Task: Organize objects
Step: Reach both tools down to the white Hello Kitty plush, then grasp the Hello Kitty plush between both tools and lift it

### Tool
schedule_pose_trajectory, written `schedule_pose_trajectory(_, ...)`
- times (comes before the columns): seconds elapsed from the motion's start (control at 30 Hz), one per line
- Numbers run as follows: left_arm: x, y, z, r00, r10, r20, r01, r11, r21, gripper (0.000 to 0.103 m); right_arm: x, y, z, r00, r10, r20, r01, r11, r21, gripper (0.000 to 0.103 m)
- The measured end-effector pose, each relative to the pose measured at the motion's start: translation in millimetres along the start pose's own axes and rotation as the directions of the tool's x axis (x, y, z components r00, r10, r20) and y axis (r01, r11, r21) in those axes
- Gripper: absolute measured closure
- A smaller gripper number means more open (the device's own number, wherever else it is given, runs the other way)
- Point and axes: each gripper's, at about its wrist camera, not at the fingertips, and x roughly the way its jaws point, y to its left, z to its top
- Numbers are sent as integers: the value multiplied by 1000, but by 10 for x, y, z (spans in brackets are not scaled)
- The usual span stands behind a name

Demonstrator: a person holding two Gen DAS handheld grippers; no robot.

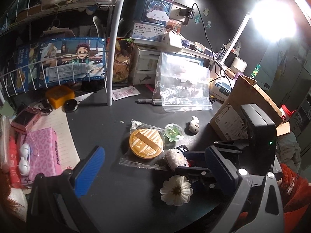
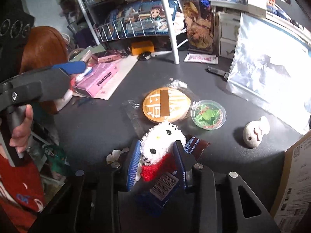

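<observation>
Nearest the desk's front edge, the right gripper is closed narrow on the white crocheted cat doll in a red dress, pads flanking its sides, head pointing away. The left gripper, jaws wide and empty, hangs nearby. Beyond lies the bagged round orange badge.

I see a white wire rack far back on the left, with a blue cartoon box inside it. A bright lamp shines far on the right. Blue and pink boxes with a white puppy are stacked far in the middle. The dark desk is bare near me.
</observation>
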Motion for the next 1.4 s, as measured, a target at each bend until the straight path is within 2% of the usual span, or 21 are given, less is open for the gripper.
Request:
schedule_pose_trajectory(0.13,23,-64,40,999,-38,-18,38,999,3,1,-133,55,37,999,18,36,-17,1000,-25,73)
schedule_pose_trajectory(0.23,0,-123,89,994,-106,-27,106,994,4,2,-291,130,84,997,12,75,-8,998,-60,73)
schedule_pose_trajectory(0.33,-35,-196,175,982,-187,-33,187,982,-1,15,-523,224,160,992,4,128,9,995,-102,73)
schedule_pose_trajectory(0.4,-53,-246,262,971,-236,-37,236,972,-7,31,-679,269,215,987,0,160,21,992,-127,73)
schedule_pose_trajectory(0.43,-65,-270,302,967,-254,-36,254,967,-7,33,-768,294,245,983,-4,181,29,990,-137,73)
schedule_pose_trajectory(0.5,-89,-323,384,955,-293,-39,293,956,-3,47,-939,331,296,976,-23,214,56,987,-151,73)
schedule_pose_trajectory(0.67,-166,-512,583,923,-382,-44,383,924,20,66,-1277,359,391,959,-60,277,113,977,-179,73)
schedule_pose_trajectory(0.73,-179,-611,673,925,-378,-44,380,924,42,68,-1372,333,411,952,-81,294,139,974,-180,73)
schedule_pose_trajectory(0.8,-173,-700,773,925,-376,-48,378,924,57,78,-1489,272,419,944,-107,311,166,971,-172,73)
schedule_pose_trajectory(0.87,-140,-786,883,924,-378,-59,381,923,60,83,-1581,203,413,937,-128,324,189,968,-163,73)
schedule_pose_trajectory(1.2,204,-1578,1352,896,-424,-134,442,884,154,83,-2164,-329,326,895,-274,352,317,946,-69,73)
schedule_pose_trajectory(1.4,562,-2087,1489,883,-416,-219,456,869,191,83,-2387,-770,187,891,-328,315,341,940,14,73)
